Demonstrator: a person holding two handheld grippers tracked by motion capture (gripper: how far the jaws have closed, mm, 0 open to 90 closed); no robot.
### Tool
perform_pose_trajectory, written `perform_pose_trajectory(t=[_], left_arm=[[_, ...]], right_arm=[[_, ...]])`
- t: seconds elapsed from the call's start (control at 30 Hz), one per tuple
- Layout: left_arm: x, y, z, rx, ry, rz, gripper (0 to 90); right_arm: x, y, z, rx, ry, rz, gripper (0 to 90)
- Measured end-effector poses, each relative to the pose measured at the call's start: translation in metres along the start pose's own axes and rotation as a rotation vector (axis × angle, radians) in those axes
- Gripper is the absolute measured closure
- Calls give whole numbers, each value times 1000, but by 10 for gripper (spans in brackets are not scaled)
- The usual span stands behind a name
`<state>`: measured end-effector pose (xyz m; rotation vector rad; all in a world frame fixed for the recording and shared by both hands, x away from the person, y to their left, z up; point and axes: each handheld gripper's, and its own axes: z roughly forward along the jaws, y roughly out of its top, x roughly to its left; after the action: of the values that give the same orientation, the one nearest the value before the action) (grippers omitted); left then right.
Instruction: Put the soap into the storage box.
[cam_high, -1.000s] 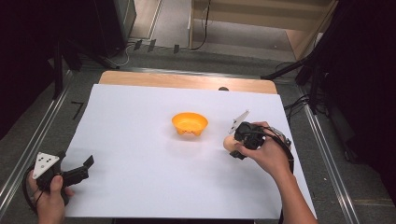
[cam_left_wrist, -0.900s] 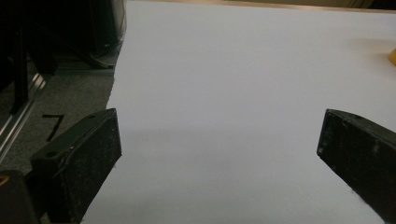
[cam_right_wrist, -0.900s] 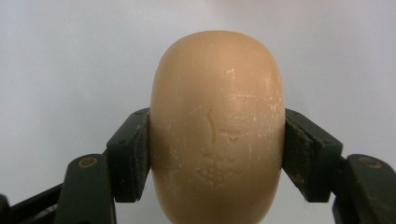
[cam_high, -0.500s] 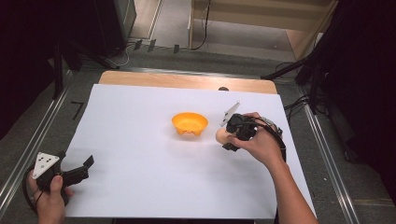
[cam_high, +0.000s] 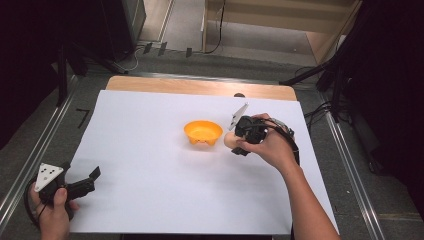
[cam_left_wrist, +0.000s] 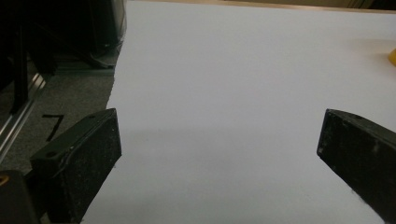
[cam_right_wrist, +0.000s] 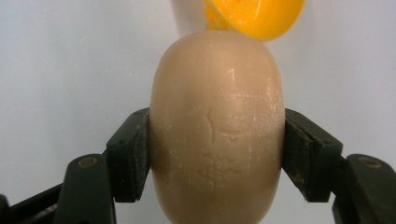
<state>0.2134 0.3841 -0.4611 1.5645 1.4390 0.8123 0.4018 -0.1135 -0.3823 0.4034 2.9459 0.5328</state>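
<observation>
Soap (embossed mark, perhaps characters, unreadable) clamped in right gripper.

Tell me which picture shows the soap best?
The right gripper view: the tan soap sits close up, squeezed between the right hand-held gripper jaws, its stamped marks clear. The high view shows a small tan blob beside the orange bowl.

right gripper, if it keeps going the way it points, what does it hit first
Probably the orange bowl: the right gripper, shut on the soap, points at it. How near is unclear.
</observation>
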Motion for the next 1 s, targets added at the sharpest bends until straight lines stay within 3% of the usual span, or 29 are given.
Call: perform_pose_trajectory(t=[0.47, 1.0], left_arm=[[0, 0, 0, 2, -1, 1, 5], [0, 0, 0, 4, -1, 2, 5]], right_arm=[[-15, 25, -6, -17, 11, -27, 328], [-26, 56, 1, -8, 21, -90, 328]])
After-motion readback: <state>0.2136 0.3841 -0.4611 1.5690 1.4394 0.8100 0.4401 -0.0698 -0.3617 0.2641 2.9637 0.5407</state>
